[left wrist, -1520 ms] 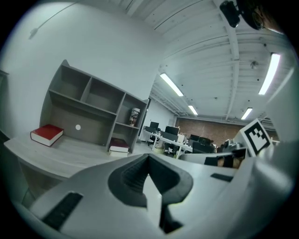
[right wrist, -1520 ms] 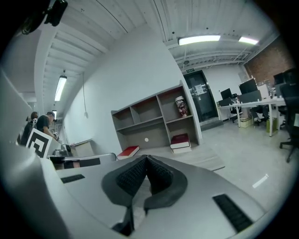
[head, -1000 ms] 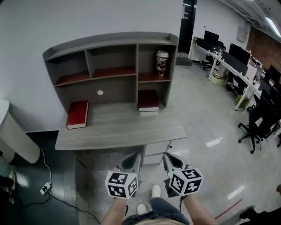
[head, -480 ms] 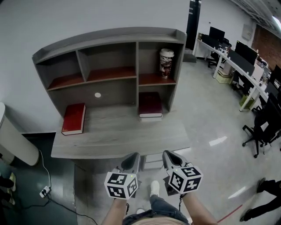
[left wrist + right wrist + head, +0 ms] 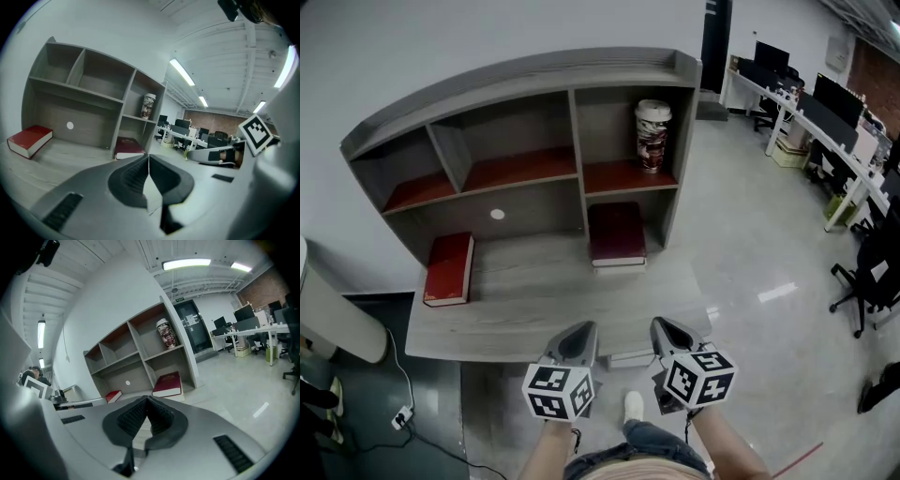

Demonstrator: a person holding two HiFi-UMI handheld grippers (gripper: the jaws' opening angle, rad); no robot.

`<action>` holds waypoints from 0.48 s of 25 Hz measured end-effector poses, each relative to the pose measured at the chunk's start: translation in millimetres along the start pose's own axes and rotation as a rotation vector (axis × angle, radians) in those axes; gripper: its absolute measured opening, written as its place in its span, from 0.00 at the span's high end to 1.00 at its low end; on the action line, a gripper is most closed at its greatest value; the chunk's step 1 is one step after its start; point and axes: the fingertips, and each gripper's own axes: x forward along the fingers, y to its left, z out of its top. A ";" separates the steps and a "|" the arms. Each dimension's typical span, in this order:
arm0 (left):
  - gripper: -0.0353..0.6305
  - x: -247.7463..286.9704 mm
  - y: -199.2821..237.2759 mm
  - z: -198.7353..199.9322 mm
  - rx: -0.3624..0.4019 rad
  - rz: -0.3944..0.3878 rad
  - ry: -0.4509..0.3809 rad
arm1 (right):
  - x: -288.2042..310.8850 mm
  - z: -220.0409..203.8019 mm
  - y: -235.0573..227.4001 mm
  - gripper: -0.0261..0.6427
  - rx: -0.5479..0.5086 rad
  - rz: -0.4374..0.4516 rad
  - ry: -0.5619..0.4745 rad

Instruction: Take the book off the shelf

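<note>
A grey desk with a shelf unit stands ahead. A dark red book lies flat on a white book in the lower right compartment; it also shows in the left gripper view and the right gripper view. A brighter red book lies on the desktop at the left. A printed cup stands on the upper right shelf. My left gripper and right gripper hover side by side over the desk's front edge, both shut and empty, well short of the books.
A white cylindrical bin stands left of the desk, with a power strip and cable on the dark floor. Office desks with monitors and chairs fill the right side. A drawer unit sits under the desk.
The view has moved closer to the desk, which now looks larger and sits nearer the grippers. Both grippers stay shut and keep their place in the view.
</note>
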 end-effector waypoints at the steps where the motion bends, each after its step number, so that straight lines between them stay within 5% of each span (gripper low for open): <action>1: 0.93 7.6 2.6 1.8 -0.002 0.010 0.002 | 5.1 3.6 -6.3 0.95 0.000 0.000 0.001; 12: 0.93 83.6 25.5 10.6 -0.064 0.080 0.028 | 64.6 32.9 -62.5 0.95 -0.024 0.033 0.062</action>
